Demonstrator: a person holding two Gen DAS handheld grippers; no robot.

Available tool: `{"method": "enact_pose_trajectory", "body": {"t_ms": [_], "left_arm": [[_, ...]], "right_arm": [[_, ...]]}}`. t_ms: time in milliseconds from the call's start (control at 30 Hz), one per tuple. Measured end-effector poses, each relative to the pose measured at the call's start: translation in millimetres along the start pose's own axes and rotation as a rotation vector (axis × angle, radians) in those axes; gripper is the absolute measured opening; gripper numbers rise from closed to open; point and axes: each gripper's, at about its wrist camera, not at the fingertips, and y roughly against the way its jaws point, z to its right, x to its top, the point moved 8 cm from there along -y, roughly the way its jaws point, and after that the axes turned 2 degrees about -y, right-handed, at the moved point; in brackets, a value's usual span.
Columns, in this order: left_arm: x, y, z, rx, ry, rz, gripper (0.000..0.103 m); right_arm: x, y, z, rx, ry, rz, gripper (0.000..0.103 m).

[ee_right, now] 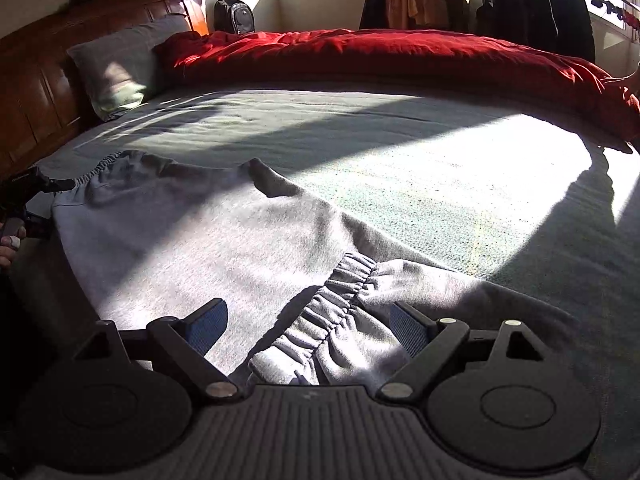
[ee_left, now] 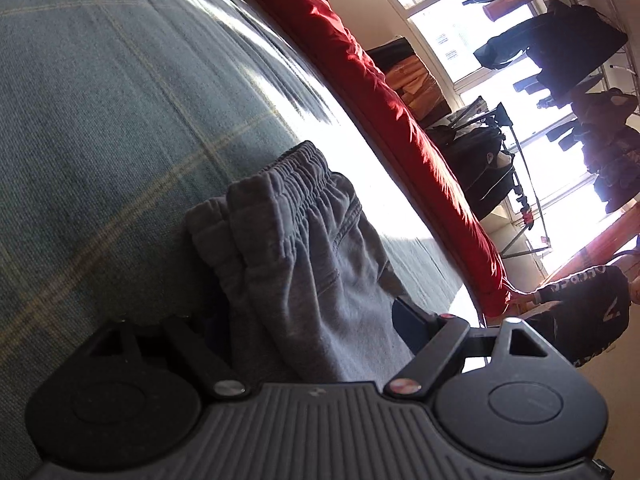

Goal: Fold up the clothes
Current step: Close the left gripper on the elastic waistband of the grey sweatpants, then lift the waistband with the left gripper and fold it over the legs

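Note:
Grey sweatpants [ee_right: 208, 236] lie across the green plaid bed sheet [ee_right: 400, 168]. In the right wrist view my right gripper [ee_right: 310, 324] is open, its blue-padded fingers [ee_right: 210, 322] either side of an elastic leg cuff [ee_right: 340, 300]. My left gripper shows far left in that view [ee_right: 48, 196], at the elastic waistband [ee_right: 96, 168]. In the left wrist view the left gripper [ee_left: 304, 316] stands wide, with the bunched waistband [ee_left: 288, 184] between its fingers; the left finger is hidden by cloth.
A red duvet [ee_right: 380, 56] lies along the far side of the bed, a grey pillow [ee_right: 120, 60] by the wooden headboard [ee_right: 36, 72]. A backpack [ee_right: 234, 14] and a rack of dark clothes [ee_right: 540, 12] stand by the windows.

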Motion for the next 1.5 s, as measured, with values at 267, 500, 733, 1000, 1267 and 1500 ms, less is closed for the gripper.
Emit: {"method": "enact_pose_trajectory", "body": {"t_ms": [267,500,733,1000,1267,1500], "left_arm": [[27.7,-18.6,-7.0,0.001,0.014,0.046,0.083],[11.7,-7.6,-2.7,0.007,-0.080,0.050,0.073],[16.5,-5.8,-16.5,0.111,0.010,0.048,0.029],[19.5,4.0,13.0,0.216,-0.075,0.056,0.022],[20.7,22.1,75.8,0.233,-0.210,0.091,0.021],[15.2,28.6,136.8,0.199,-0.301,0.114,0.021]], "right_arm": [[0.8,0.4,-0.9,-0.001,-0.006,0.003,0.091],[0.1,2.1,-0.9,-0.007,0.003,0.006,0.091],[-1.9,2.7,-0.8,0.001,0.000,0.005,0.091],[-4.2,16.3,9.8,-0.006,-0.019,0.036,0.091],[-10.3,27.7,22.4,0.002,-0.044,0.062,0.091],[-16.5,36.4,28.7,0.029,-0.061,0.076,0.091]]}}
